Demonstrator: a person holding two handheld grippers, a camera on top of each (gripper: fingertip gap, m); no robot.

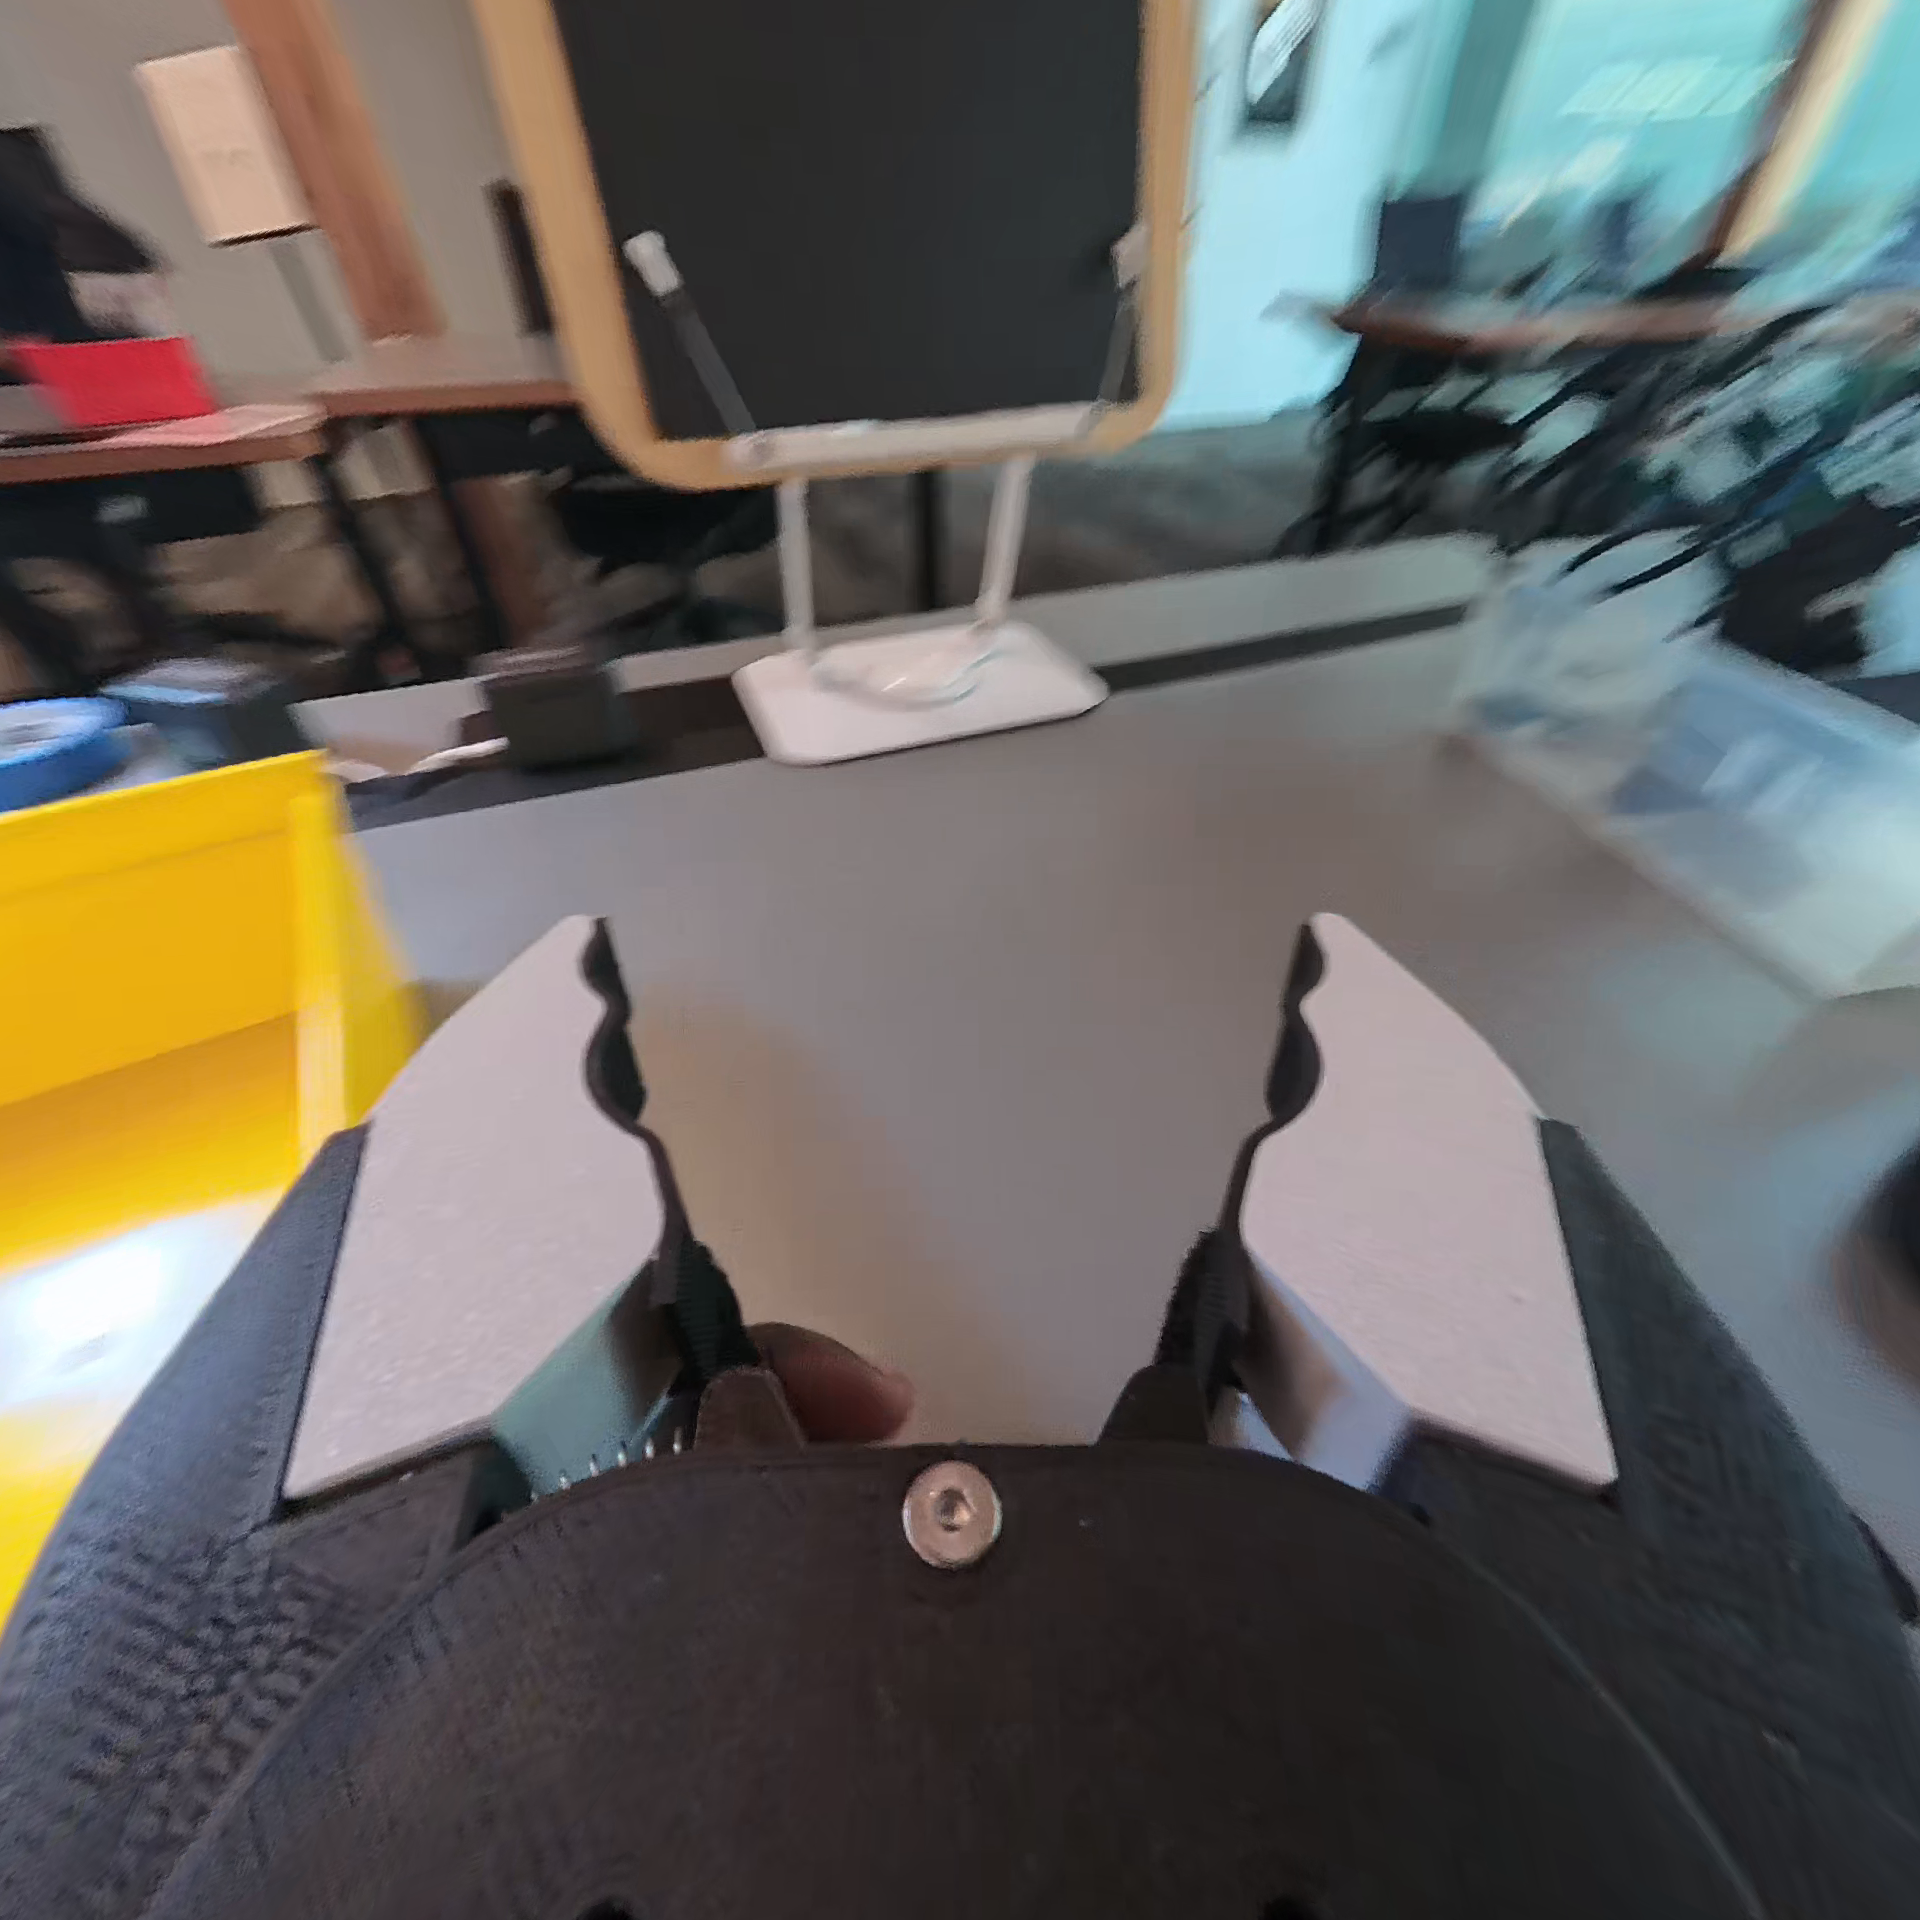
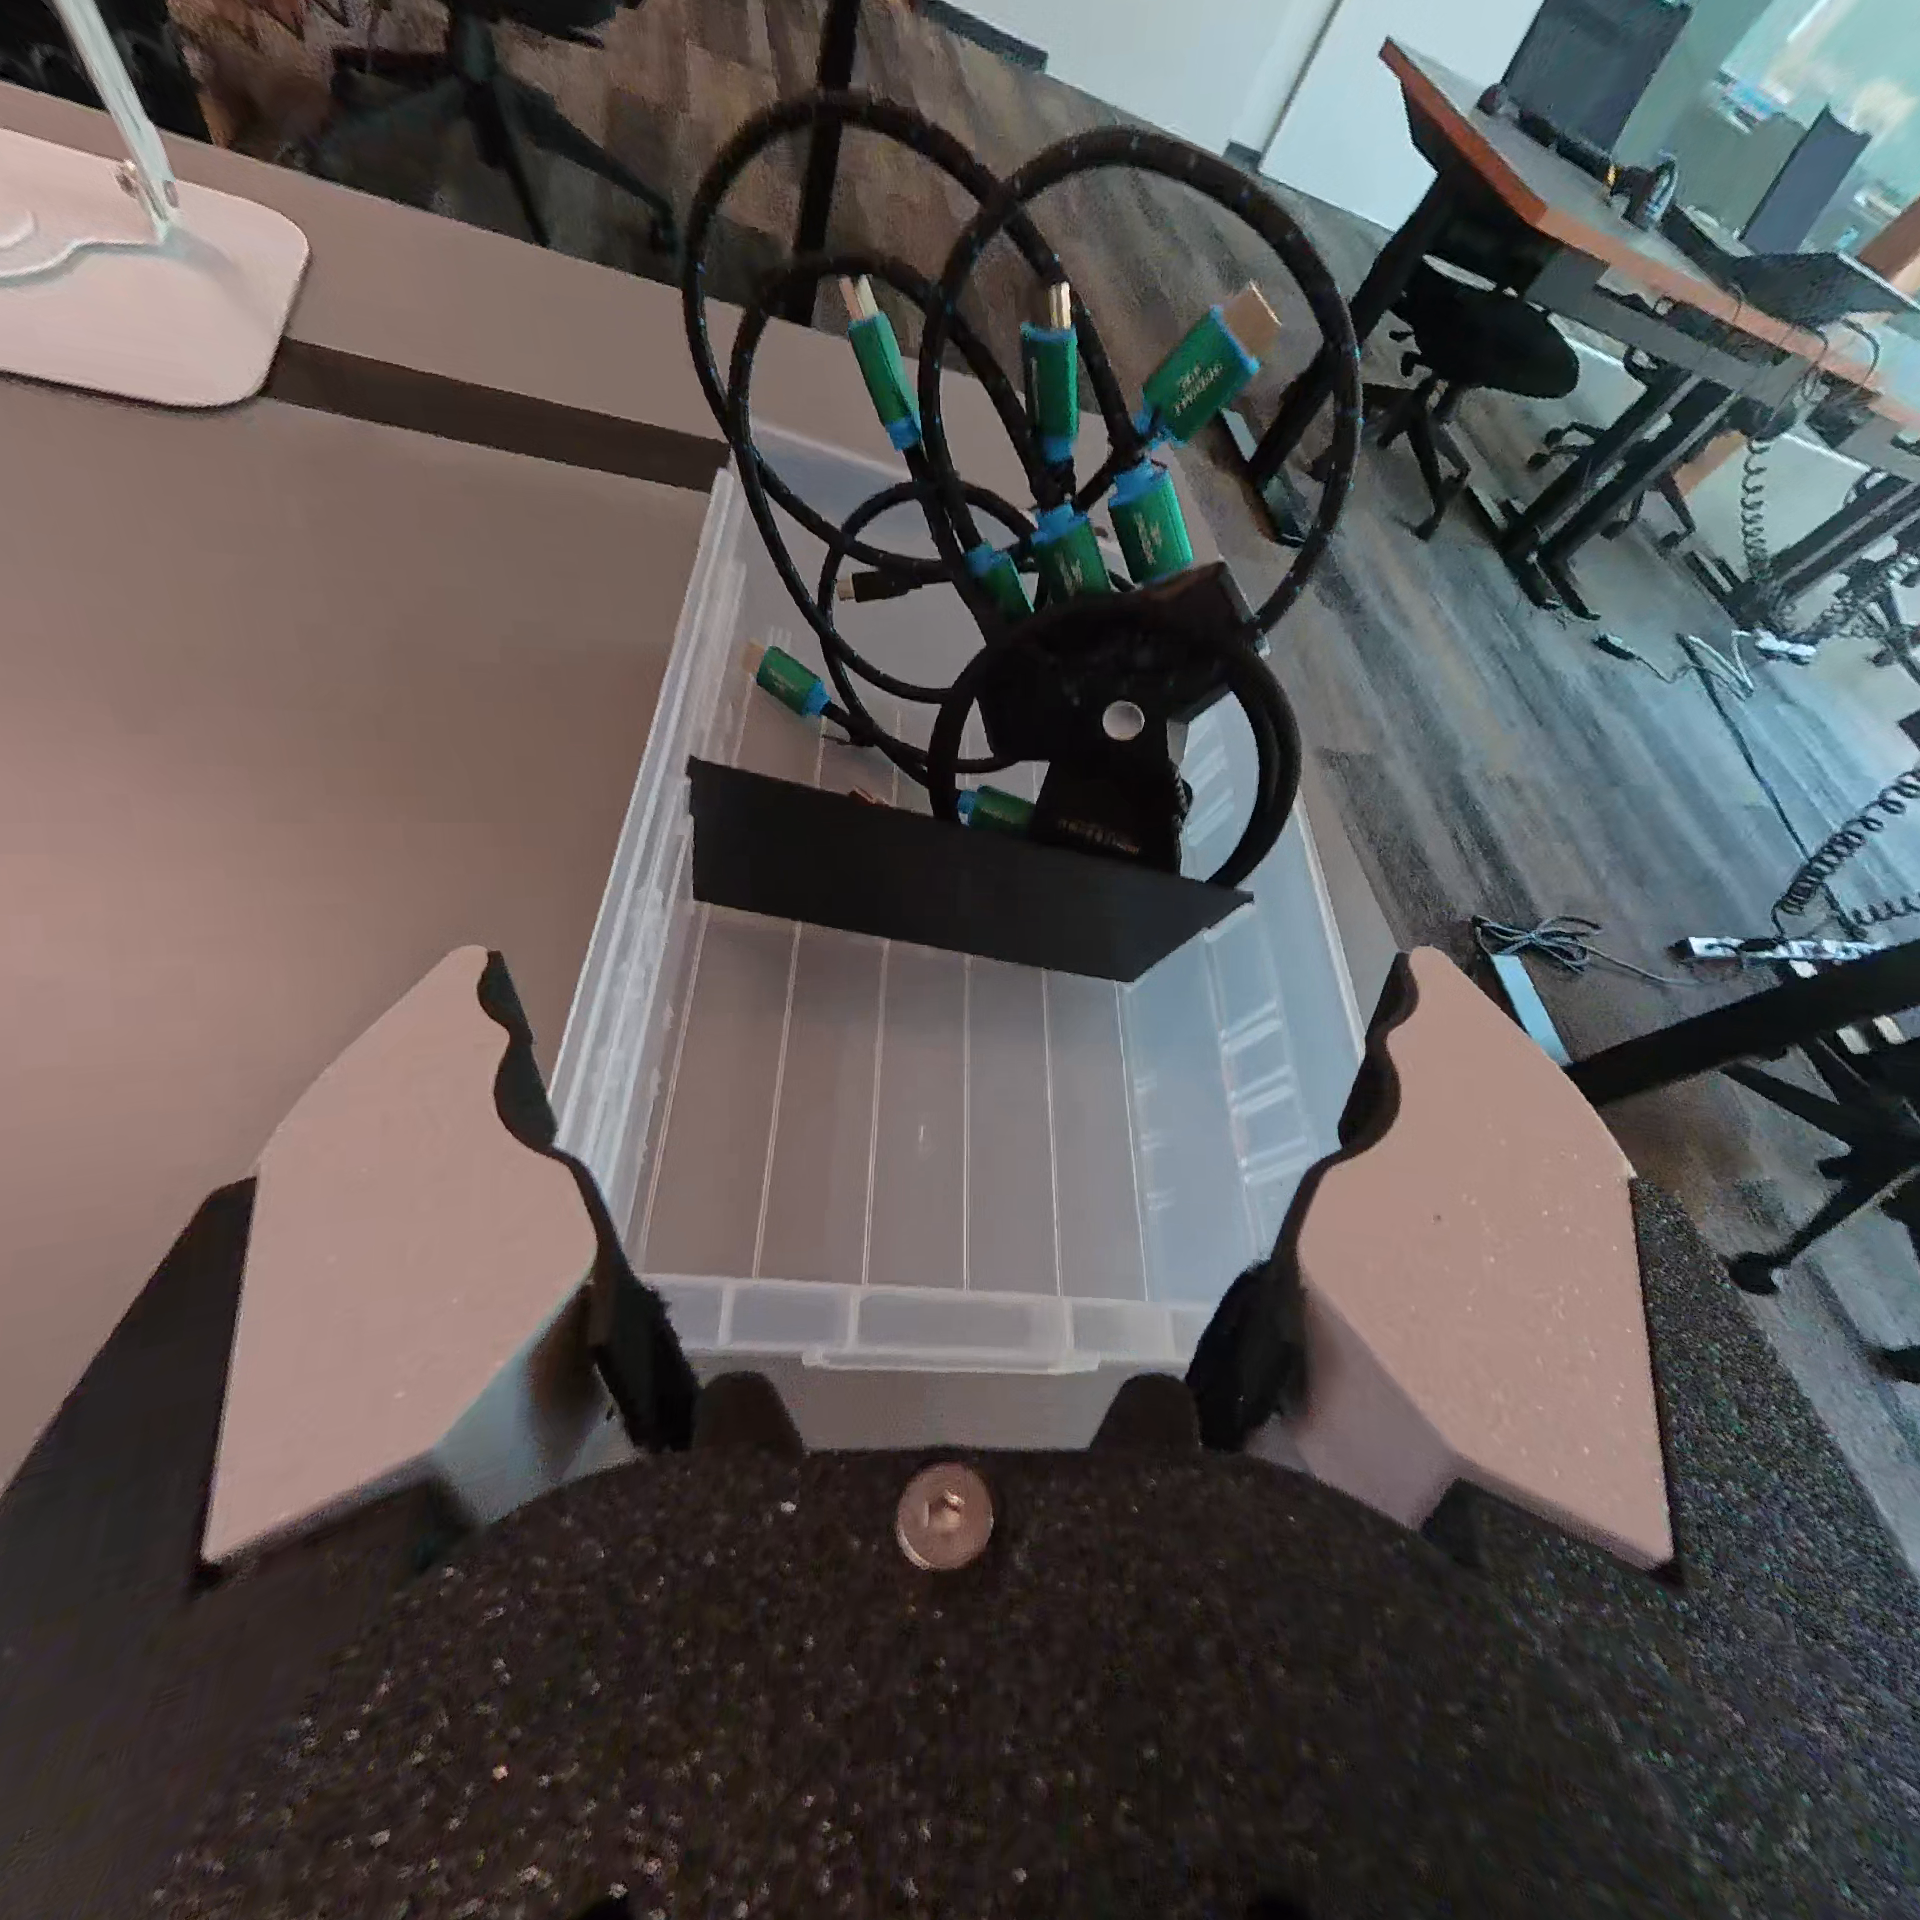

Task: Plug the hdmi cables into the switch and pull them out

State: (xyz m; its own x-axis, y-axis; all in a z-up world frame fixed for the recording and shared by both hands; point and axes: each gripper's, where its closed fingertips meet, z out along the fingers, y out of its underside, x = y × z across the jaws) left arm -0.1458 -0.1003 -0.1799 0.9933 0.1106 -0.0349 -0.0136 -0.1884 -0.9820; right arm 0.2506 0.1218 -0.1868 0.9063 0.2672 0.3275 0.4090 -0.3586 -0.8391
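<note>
While my right gripper (image 2: 940, 1049) hangs spread and empty over the clear bin (image 2: 644, 831), the hdmi cables (image 2: 1049, 488) coil at its far end — three green plugs seated in the black switch (image 2: 1101, 686). My left gripper (image 1: 951, 977), also spread, holds nothing above the grey table (image 1: 1039, 831) — yellow bin (image 1: 156, 935) at left.

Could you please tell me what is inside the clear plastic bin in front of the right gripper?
The clear plastic bin holds a black switch, looped braided HDMI cables with green plugs, and a black angled panel. The panel hides what lies under it.
</note>
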